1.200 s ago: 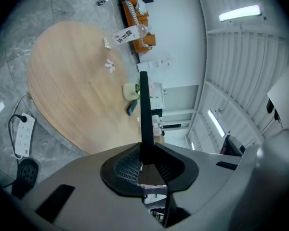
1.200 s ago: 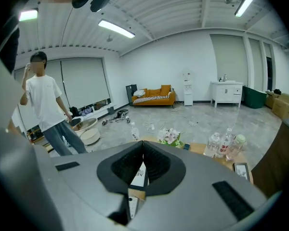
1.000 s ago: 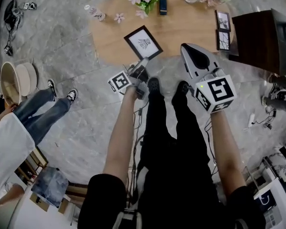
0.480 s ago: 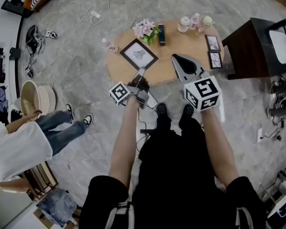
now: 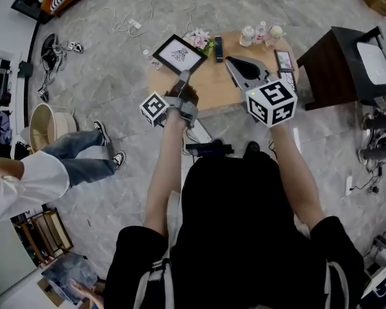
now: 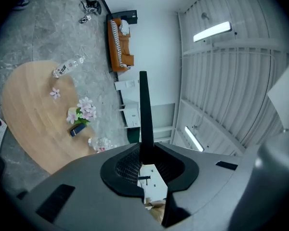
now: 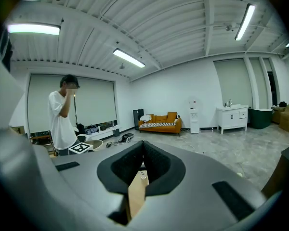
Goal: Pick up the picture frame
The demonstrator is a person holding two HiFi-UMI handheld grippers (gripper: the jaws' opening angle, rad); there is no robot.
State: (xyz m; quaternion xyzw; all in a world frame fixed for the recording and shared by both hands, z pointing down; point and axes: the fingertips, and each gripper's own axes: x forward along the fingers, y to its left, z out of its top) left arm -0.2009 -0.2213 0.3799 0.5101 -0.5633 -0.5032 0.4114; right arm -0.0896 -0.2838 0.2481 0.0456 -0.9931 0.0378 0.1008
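Left tool (image 5: 182, 78) pinches the lower edge of the black picture frame (image 5: 178, 53), held tilted at the upper middle of the head view, overlapping the left end of the wooden table (image 5: 222, 82) (edge-on, a dark bar, in the left gripper view). Right tool (image 5: 237, 66), jaws pressed together and empty, sits just right. Pink flowers (image 5: 199, 38) show beside the frame.
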